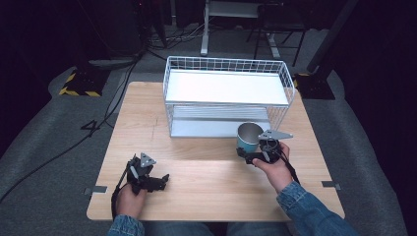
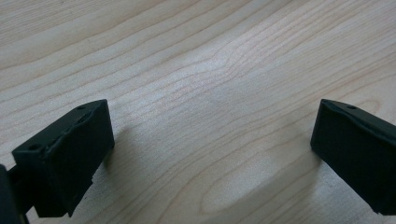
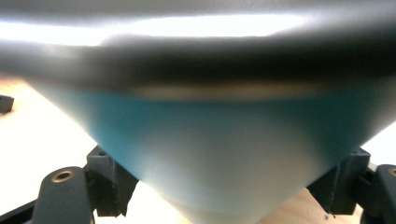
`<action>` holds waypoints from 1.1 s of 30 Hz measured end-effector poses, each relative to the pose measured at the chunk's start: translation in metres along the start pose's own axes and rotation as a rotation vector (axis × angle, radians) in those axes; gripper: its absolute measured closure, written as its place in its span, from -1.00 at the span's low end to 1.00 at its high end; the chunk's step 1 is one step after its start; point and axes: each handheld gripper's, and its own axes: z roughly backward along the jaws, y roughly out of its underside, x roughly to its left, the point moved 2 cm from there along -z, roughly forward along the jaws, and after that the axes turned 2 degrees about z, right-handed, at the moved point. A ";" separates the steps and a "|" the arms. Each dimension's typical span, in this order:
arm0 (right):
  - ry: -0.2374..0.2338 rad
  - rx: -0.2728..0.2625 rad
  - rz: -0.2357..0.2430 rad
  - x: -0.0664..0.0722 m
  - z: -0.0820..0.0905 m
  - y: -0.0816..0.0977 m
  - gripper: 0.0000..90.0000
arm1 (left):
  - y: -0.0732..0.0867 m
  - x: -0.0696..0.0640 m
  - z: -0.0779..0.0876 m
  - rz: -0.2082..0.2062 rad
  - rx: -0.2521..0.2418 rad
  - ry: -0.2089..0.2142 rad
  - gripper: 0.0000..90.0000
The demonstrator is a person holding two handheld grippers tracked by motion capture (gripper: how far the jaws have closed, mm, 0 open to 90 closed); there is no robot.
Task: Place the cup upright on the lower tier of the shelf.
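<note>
Left gripper (image 1: 156,181): low over the wooden table (image 1: 206,187), held in the left hand (image 1: 130,199); jaws spread wide, bare wood grain between them in the left gripper view (image 2: 212,140). Released, nothing held.
Right hand (image 1: 275,169): wraps the right gripper from behind; denim sleeve (image 1: 307,209) below it.
Right gripper (image 1: 250,156): clenched on the teal cup, one jaw on each side of the cup's lower wall in the right gripper view (image 3: 219,205).
Teal cup (image 1: 248,137): upright between the right gripper's jaws, metal rim up and open; wall blurred and very close in the right gripper view (image 3: 210,140). Whether its base touches the table, cannot tell.
Wire rack (image 1: 226,93): white, two-tier, just beyond the cup; lower shelf directly behind the cup, top shelf bare.
Beyond the rack: grey floor, cables (image 1: 74,142), dark stand legs.
</note>
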 end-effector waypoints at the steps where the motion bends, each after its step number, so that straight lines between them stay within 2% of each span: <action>1: 0.000 0.000 0.000 0.000 0.000 0.000 -0.50 | 0.000 0.000 0.000 0.000 0.000 0.000 -1.00; 6: 0.005 0.012 -0.014 -0.003 -0.015 -0.014 -0.50 | 0.000 0.000 0.000 0.000 0.000 0.000 -1.00; 17: 0.023 0.009 -0.015 -0.007 -0.041 -0.030 -0.50 | 0.000 0.000 0.000 -0.001 0.000 0.001 -1.00; 18: 0.027 0.011 -0.001 -0.007 -0.047 -0.034 -0.50 | 0.000 0.000 0.000 -0.001 0.001 0.001 -1.00; 23: 0.030 0.018 0.000 -0.008 -0.057 -0.040 -0.50 | 0.000 0.000 0.000 0.000 0.000 0.002 -1.00; 29: 0.036 0.009 -0.032 -0.010 -0.073 -0.049 -0.50 | 0.000 0.000 0.000 0.004 0.000 0.003 -1.00; 33: 0.053 -0.017 -0.048 -0.012 -0.083 -0.055 -0.50 | 0.000 0.000 0.000 0.006 0.003 0.005 -1.00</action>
